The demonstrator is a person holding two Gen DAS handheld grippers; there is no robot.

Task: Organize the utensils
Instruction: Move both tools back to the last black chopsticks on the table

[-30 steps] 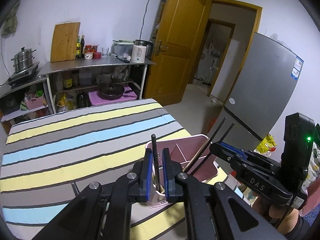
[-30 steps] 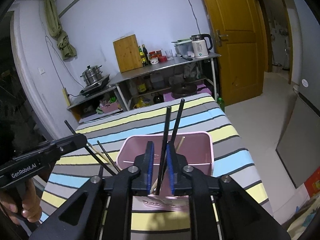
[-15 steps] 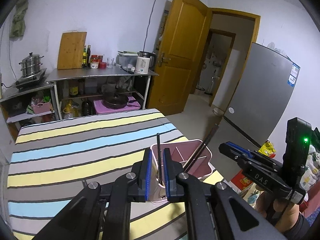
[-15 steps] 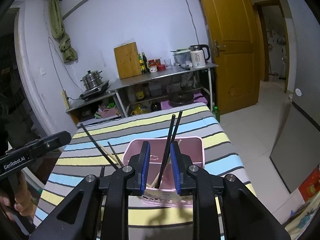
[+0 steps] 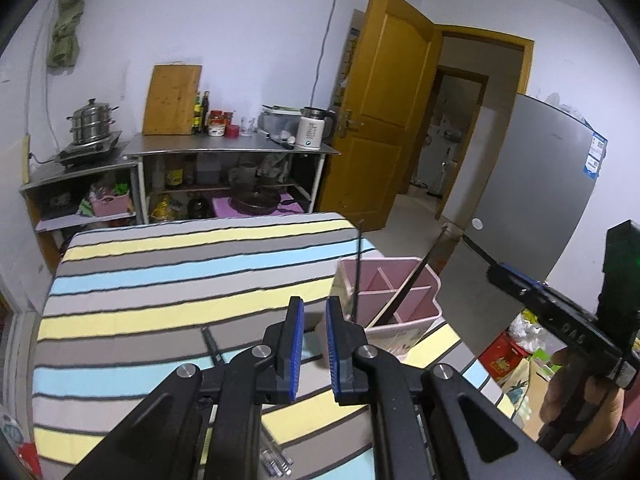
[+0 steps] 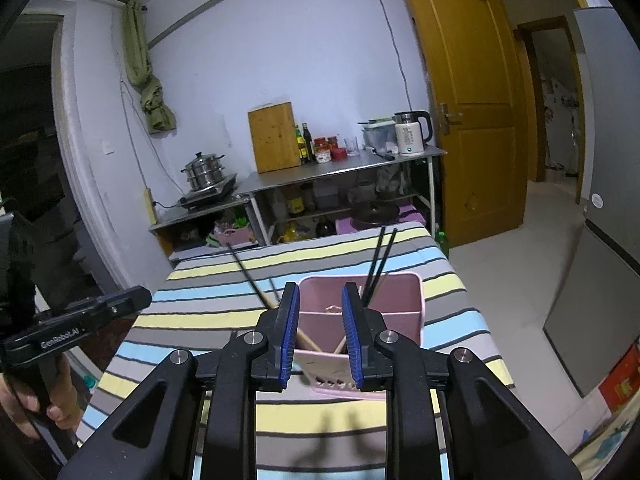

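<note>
A pink divided utensil holder (image 5: 394, 294) (image 6: 360, 308) stands on the striped table (image 5: 160, 288) near its right edge. Black chopsticks (image 5: 408, 280) (image 6: 380, 260) lean inside it, and one thin black stick (image 5: 359, 268) stands at its left side. Another chopstick (image 6: 252, 276) leans out to the left. My left gripper (image 5: 315, 340) is open and empty, just left of the holder. My right gripper (image 6: 320, 332) is open and empty, in front of the holder. A dark chopstick (image 5: 212, 342) lies on the table by the left gripper.
A steel shelf unit (image 5: 232, 152) with a cutting board (image 5: 172, 100), kettle (image 5: 314, 132) and bottles stands behind the table. A steamer pot (image 5: 92, 124) sits on a stove at left. An open door (image 5: 384, 112) and a grey fridge (image 5: 532, 184) are at right.
Both grippers have opened and let go of the chopsticks, which now stand in the pink holder. Both grippers have pulled back and up from the holder.
</note>
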